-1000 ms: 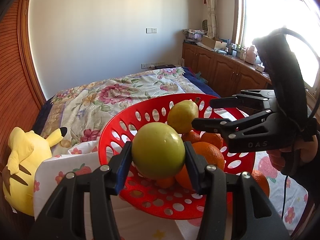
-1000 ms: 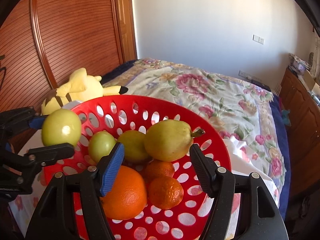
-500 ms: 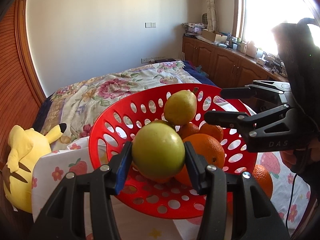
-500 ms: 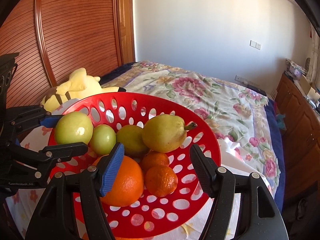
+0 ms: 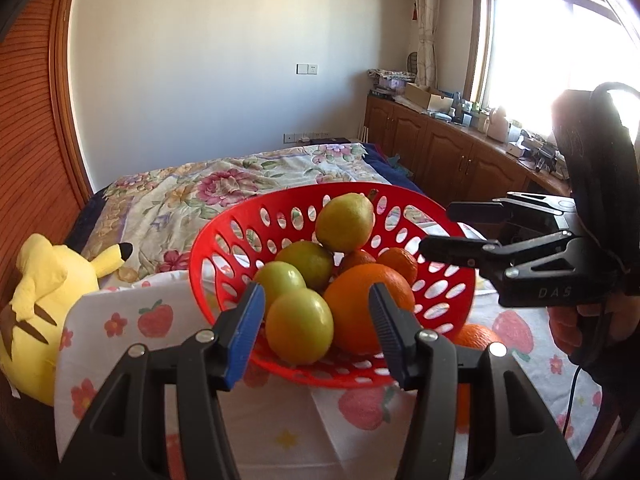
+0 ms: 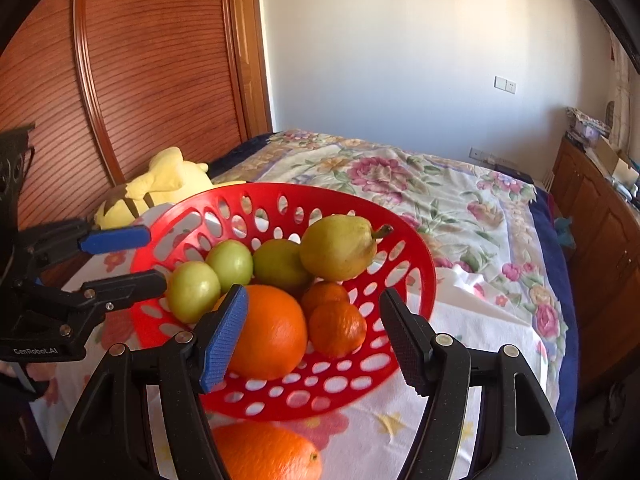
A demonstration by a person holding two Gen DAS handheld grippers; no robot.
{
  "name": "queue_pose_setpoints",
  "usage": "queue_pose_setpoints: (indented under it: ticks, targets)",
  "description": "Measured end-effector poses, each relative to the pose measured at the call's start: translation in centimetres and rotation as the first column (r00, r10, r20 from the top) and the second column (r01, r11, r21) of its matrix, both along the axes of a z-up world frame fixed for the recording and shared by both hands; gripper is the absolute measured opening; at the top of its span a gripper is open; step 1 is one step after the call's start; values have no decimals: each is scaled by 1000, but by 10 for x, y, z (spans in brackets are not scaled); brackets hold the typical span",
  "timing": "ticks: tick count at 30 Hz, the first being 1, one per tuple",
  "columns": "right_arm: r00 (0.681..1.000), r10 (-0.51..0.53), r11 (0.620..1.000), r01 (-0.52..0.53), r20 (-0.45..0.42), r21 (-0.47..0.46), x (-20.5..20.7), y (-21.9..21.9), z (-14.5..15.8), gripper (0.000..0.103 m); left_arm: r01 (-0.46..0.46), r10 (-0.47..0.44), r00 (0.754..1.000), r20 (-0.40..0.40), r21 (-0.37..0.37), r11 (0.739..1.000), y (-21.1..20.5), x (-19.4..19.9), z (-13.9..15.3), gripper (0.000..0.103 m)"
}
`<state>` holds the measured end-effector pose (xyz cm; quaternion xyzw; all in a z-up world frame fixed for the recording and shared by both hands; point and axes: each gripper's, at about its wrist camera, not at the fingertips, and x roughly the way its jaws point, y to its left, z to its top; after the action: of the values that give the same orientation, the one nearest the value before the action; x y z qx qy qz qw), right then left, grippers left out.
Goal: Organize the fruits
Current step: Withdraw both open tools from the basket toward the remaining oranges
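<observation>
We see the round green apple resting inside the red perforated plastic basket, between our opening left gripper fingers, untouched. The empty, spread right gripper stands nearest the loose orange lying below it.

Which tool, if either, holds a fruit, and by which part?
Neither. The left tool is opening its jaws, nothing between them; the green apple rests in the red basket. The right tool is open, empty.
</observation>
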<state>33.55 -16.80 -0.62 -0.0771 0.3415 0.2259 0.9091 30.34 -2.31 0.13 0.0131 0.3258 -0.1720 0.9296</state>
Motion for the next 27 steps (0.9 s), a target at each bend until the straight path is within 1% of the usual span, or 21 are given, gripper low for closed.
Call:
queue_pose_setpoints:
  ticks: [3, 6, 15, 22, 27]
  targets:
    - [1000, -14, 1000, 14, 8, -1, -13, -6, 4, 70, 1, -1, 1000, 1, -13, 1000, 0, -18, 0, 54]
    - [999, -27, 1000, 27, 19, -6, -29, -12, 10, 70, 6, -6, 1000, 1, -7, 1000, -3, -34, -1, 54]
    - [996, -71, 997, 70, 47, 28, -81, -35, 20, 70, 25, -25, 1000, 17, -3, 1000, -13, -77, 1, 54]
    - [993, -103, 994, 100, 58, 48, -113, -50, 22, 70, 51, -51, 998, 23, 18, 999, -27, -95, 2, 56]
    - [991, -124, 991, 121, 55, 65, -128, -61, 19, 71, 73, -73, 997, 20, 12, 997, -36, -102, 1, 57]
